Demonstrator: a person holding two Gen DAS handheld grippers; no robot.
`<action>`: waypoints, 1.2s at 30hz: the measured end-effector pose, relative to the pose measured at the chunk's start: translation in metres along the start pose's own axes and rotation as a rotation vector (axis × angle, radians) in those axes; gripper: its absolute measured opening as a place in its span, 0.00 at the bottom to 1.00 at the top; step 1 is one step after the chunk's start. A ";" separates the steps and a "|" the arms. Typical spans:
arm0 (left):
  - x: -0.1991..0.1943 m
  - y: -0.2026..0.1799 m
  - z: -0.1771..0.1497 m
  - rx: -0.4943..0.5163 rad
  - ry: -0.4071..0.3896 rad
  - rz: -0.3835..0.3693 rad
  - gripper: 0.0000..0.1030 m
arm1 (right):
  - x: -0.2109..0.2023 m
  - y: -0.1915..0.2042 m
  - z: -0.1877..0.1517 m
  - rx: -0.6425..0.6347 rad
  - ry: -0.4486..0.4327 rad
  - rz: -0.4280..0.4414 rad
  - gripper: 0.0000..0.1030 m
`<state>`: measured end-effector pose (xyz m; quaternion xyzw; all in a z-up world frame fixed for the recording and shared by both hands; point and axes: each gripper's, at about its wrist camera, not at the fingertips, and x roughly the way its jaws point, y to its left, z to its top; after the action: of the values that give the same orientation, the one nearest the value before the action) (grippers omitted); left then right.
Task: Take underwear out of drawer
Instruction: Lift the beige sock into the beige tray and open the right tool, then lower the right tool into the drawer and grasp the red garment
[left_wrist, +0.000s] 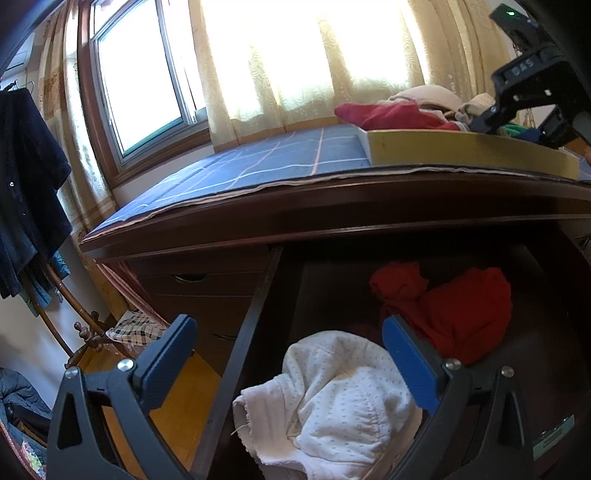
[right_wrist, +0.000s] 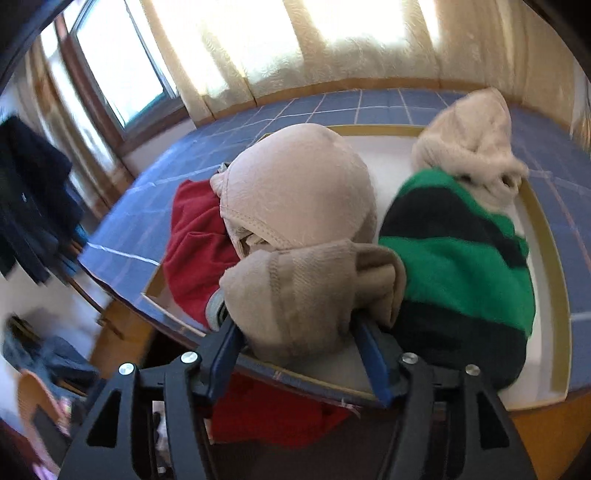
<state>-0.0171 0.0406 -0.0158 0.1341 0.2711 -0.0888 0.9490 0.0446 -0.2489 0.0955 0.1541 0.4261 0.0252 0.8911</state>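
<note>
So the underwear is split between two spots right now. Down in the open drawer (left_wrist: 258, 295) there's a white dotted pair (left_wrist: 332, 398) crumpled near the front, and a red piece (left_wrist: 450, 310) bunched up behind it to the right. The left gripper (left_wrist: 291, 354) hangs over the drawer with its jaws wide apart; the white pair sits low between them, but neither blue pad touches it.

Up top, a shallow tray (right_wrist: 550, 258) with a yellowish rim sits on the blue checked cloth (right_wrist: 147, 206) covering the dresser. It already has a pile in it: a dark red piece (right_wrist: 195, 243) on the left, a beige bra (right_wrist: 299, 184) in the middle, a green and navy striped pair (right_wrist: 458, 258) on the right, and a cream knit piece (right_wrist: 472, 140) at the back. The right gripper (right_wrist: 295, 328) is over the tray's near edge with a tan pair (right_wrist: 303, 288) between its fingers. The jaws look partly spread with the fabric draped over them, and I can't really tell if the pads are pressing on it.

Behind all that is a bright window (left_wrist: 144, 74) with pale curtains (left_wrist: 295, 55).
</note>
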 end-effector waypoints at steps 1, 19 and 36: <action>0.000 0.000 0.000 0.000 0.000 0.000 0.99 | -0.006 0.000 -0.003 -0.003 -0.024 -0.001 0.62; -0.001 -0.001 0.000 0.008 -0.001 0.007 0.99 | -0.087 0.010 -0.106 -0.127 -0.304 0.007 0.67; -0.002 -0.002 -0.001 0.013 -0.008 0.009 0.99 | -0.013 -0.005 -0.192 -0.054 -0.070 -0.025 0.67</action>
<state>-0.0197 0.0395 -0.0162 0.1410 0.2660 -0.0869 0.9496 -0.1110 -0.2075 -0.0097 0.1256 0.3955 0.0203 0.9096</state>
